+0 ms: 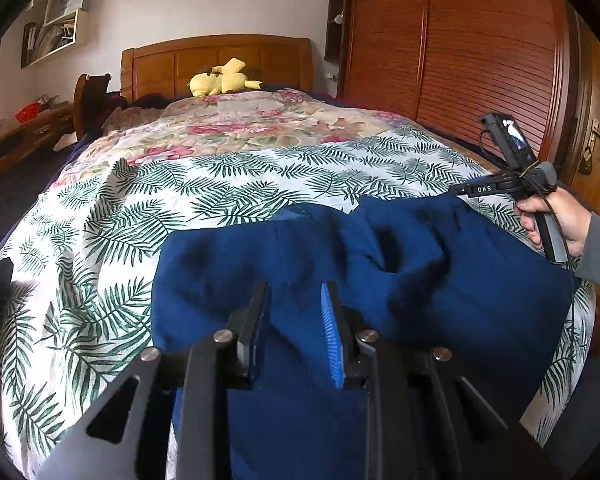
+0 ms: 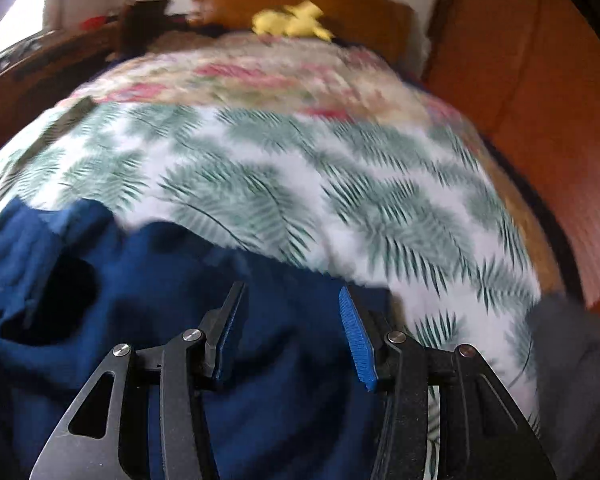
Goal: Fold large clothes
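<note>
The left gripper (image 1: 294, 292) has its jaws fairly close together, with a band of the blue garment (image 1: 380, 264) running up between them. Whether the pads actually pinch the cloth I cannot tell from here; the fabric fills the gap, but the blue pad on one side looks just clear of it.

The right gripper (image 2: 292, 300) has its jaws standing well apart and holds nothing. The garment's near right portion lies directly under and between the fingers, its edge just beyond the blue-padded finger (image 2: 358, 340), where the fern-print sheet (image 2: 340, 200) begins.

The garment lies on the foot end of the bed (image 1: 260, 148), bunched and rumpled, with a deep crease toward its middle. Its long axis runs across the bed, from the left gripper's side toward the right one. It lies in front of and below both sets of jaws, so each hand has its own end within reach; the left is the one already engaged.

In the left wrist view, the person's right hand (image 1: 552, 220) grips its handle at the garment's far right edge, tool pointing inward over the cloth. Both grippers tilt downward at the bed. The right wrist view is smeared.

I'd judge the coming move to depend on the right jaws closing on that right edge.
</note>
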`<state>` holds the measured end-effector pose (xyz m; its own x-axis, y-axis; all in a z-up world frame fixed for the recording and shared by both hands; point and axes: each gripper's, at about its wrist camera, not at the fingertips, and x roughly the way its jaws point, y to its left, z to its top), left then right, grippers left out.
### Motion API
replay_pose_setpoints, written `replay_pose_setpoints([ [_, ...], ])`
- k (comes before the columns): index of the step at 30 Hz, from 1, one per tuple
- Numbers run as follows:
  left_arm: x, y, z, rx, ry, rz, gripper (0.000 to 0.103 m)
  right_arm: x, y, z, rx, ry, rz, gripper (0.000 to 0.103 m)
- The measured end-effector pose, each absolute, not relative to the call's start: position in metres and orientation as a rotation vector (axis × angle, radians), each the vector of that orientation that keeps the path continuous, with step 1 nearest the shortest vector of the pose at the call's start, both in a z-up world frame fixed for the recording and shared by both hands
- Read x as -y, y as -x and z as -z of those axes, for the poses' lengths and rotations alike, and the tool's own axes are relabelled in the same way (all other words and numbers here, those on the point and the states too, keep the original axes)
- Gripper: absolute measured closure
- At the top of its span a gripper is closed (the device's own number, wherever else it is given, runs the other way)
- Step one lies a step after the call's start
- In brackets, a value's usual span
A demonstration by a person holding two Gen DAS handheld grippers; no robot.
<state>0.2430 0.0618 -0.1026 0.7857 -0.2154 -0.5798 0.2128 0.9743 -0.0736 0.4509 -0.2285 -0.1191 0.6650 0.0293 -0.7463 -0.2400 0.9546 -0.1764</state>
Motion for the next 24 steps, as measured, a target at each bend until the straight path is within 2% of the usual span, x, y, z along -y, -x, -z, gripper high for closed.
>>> replay_pose_setpoints([
  [10, -0.061, -0.252, 0.117, -0.668, -0.002, 0.226, 0.079, 0.292, -0.493, 0.171, -1.057, 0.061, -0.025, 0.055],
  [11, -0.062, -0.253, 0.118, -0.67, 0.0, 0.227, 0.079, 0.292, -0.494, 0.17, -1.056, 0.051, -0.032, 0.059],
  [12, -0.062, -0.253, 0.119, -0.673, 0.0, 0.228, 0.079, 0.292, -0.494, 0.168, -1.05, 0.039, -0.057, 0.083],
  [13, -0.061, -0.253, 0.12, -0.675, 0.0, 0.228, 0.079, 0.292, -0.495, 0.167, -1.052, 0.034, -0.079, 0.096],
  [14, -0.061, -0.253, 0.12, -0.676, -0.001, 0.229, 0.079, 0.288, -0.493, 0.164, -1.042, 0.057, -0.098, 0.101],
  [18, -0.061, -0.254, 0.121, -0.678, -0.002, 0.228, 0.079, 0.289, -0.477, 0.127, -0.835, 0.112, -0.03, 0.103],
  [23, -0.06, -0.249, 0.116, -0.662, -0.011, 0.222, 0.079, 0.297, -0.482, 0.128, -0.887, 0.098, 0.055, 0.102],
  [24, -0.06, -0.248, 0.115, -0.658, -0.012, 0.221, 0.079, 0.296, -0.48, 0.127, -0.885, 0.095, 0.048, 0.096],
])
